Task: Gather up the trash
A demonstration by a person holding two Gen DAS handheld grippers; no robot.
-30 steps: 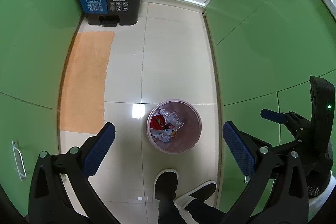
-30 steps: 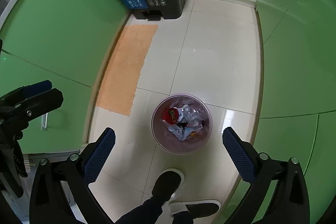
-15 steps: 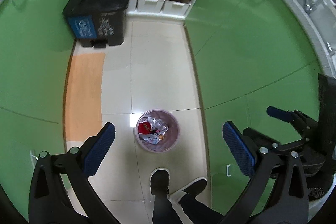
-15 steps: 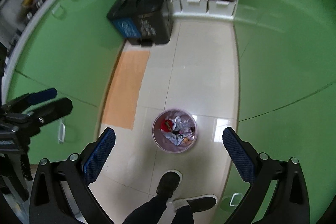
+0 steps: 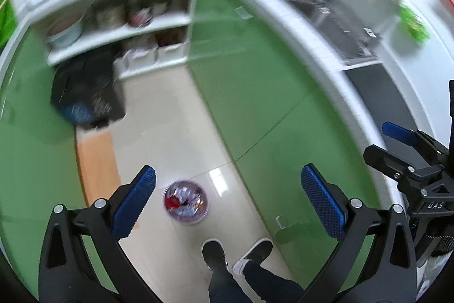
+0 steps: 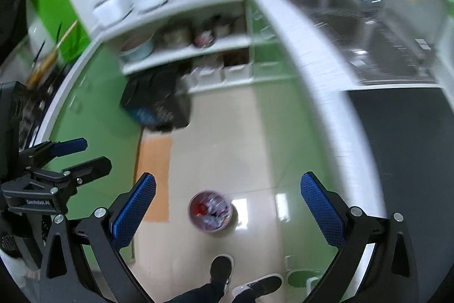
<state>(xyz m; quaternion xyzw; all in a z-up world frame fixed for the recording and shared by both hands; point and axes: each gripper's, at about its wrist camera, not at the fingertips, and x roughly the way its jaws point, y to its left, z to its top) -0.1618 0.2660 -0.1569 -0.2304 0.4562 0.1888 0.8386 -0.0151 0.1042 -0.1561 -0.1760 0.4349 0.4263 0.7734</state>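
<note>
A small pink waste bin (image 5: 185,202) full of mixed trash stands on the tiled floor far below, just ahead of the person's shoes; it also shows in the right wrist view (image 6: 211,210). My left gripper (image 5: 227,199) is open and empty, high above the bin. My right gripper (image 6: 227,199) is open and empty, also high above it. Each gripper shows at the edge of the other's view. Both views are blurred.
Green cabinets (image 5: 249,93) line both sides of the narrow aisle. A black two-part pedal bin (image 5: 85,90) stands at the far end under white shelves (image 6: 181,50) with pots. A counter with a sink (image 6: 383,47) runs on the right. An orange mat (image 5: 96,161) lies on the left.
Both grippers have risen well above the floor and tilted up. The waste bin looks much smaller, and the countertop, sink and upper shelves have come into view.
</note>
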